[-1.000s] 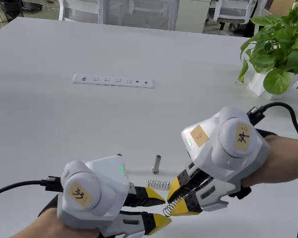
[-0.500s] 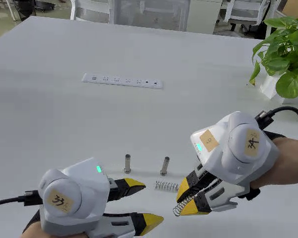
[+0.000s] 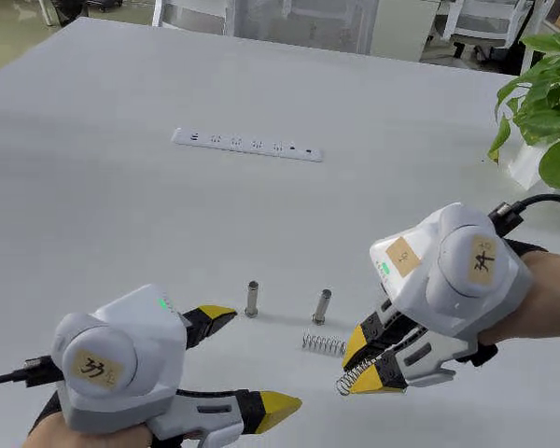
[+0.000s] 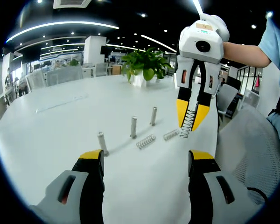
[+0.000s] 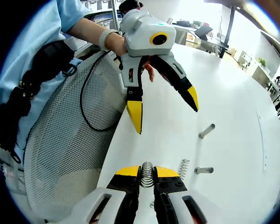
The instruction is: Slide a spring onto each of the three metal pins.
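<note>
Right claw pinches a spring near an upright pin.

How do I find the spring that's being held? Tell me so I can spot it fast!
On the white table, find the yellow-tipped right gripper. The spring is pinched in its jaws. The loose spring lies flat beside the pins, but this one is gripped and sticks out at a slant.

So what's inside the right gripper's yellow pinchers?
A little metal spring, squeezed between the yellow tips of the right gripper. One end pokes out past the tips. How far it runs back between the black jaws is covered, so I cannot tell.
</note>
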Demonstrator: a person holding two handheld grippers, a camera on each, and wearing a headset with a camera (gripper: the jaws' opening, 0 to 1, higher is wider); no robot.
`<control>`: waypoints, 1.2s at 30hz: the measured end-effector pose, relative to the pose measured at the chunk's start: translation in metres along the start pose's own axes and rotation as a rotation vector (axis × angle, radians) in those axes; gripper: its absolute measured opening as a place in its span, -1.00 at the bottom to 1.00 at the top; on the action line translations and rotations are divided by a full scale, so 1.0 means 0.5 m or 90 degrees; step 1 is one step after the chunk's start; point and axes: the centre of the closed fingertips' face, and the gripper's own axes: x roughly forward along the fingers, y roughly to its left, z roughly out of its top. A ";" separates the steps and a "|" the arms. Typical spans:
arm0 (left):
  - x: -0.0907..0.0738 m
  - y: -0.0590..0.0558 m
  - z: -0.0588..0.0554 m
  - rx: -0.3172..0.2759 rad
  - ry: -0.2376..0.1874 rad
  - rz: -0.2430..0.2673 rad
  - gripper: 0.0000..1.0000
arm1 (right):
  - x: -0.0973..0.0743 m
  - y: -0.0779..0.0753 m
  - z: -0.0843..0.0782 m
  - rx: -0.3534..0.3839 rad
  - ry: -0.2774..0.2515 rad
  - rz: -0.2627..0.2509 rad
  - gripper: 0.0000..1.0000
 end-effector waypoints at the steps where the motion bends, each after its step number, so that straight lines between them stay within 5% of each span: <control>1: -0.001 0.005 0.000 0.001 0.000 0.008 0.50 | 0.000 -0.002 0.000 -0.002 0.004 0.000 -0.86; 15: -0.019 0.045 0.006 -0.008 -0.021 0.082 0.98 | -0.003 -0.036 0.016 -0.033 0.031 0.002 -0.86; 36: -0.016 0.053 -0.028 -0.027 0.026 0.089 0.98 | -0.009 -0.176 0.047 -0.095 0.121 -0.022 -0.86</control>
